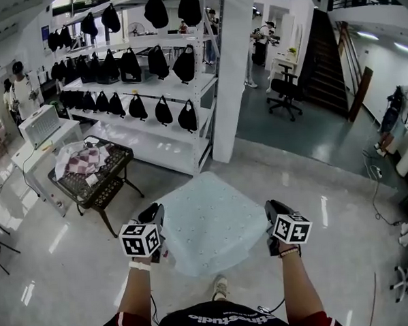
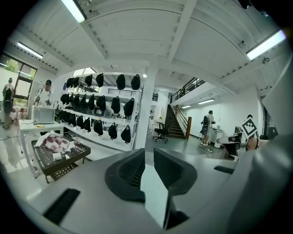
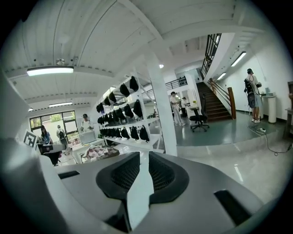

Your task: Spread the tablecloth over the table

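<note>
A pale mint tablecloth (image 1: 210,220) hangs stretched out in the air in front of me, over the floor. My left gripper (image 1: 153,217) is shut on its near left corner and my right gripper (image 1: 274,214) on its near right corner. In the left gripper view a strip of the cloth (image 2: 154,192) is pinched between the dark jaws of the left gripper (image 2: 149,159). The right gripper view shows the same: cloth (image 3: 138,196) clamped in the right gripper (image 3: 143,160). A black mesh table (image 1: 119,160) stands to the far left, apart from the cloth, with checked fabrics (image 1: 84,160) on it.
White shelving (image 1: 155,137) with black bags runs behind the table, beside a white pillar (image 1: 233,75). A white bench with a machine (image 1: 42,126) stands at the left. People stand at the far left and right; an office chair (image 1: 285,90) and stairs lie beyond.
</note>
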`<state>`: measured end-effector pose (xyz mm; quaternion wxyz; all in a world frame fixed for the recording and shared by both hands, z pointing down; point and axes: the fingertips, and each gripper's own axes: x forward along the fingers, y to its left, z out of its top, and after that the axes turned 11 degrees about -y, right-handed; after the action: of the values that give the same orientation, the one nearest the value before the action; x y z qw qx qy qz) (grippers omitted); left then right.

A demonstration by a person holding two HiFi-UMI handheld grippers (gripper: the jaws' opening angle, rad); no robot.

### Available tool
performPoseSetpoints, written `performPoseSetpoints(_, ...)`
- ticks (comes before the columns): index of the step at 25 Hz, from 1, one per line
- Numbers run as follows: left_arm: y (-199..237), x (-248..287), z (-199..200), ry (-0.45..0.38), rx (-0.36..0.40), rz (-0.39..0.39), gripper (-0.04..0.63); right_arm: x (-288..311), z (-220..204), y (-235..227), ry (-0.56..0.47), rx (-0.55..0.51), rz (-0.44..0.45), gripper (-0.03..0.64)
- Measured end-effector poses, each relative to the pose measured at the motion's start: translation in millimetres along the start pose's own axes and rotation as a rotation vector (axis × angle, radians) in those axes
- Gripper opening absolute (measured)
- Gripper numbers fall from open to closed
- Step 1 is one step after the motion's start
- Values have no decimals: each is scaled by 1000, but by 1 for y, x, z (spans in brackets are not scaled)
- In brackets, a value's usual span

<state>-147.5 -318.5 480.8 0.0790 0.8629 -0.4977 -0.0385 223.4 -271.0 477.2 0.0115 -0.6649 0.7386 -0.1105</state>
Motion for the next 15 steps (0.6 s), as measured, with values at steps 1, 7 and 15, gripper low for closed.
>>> performPoseSetpoints(1,-1,1,5,-4,-4,-2,72,0,9,5,-18,-3,11,72)
performPoseSetpoints(7,-18,4,41,-71,0,-28,71,-8,44,28,-114,6,41,72)
performPoseSetpoints(15,-40,0,77,-134,35,-48,61,-20,73,42,-211,-22,44,72)
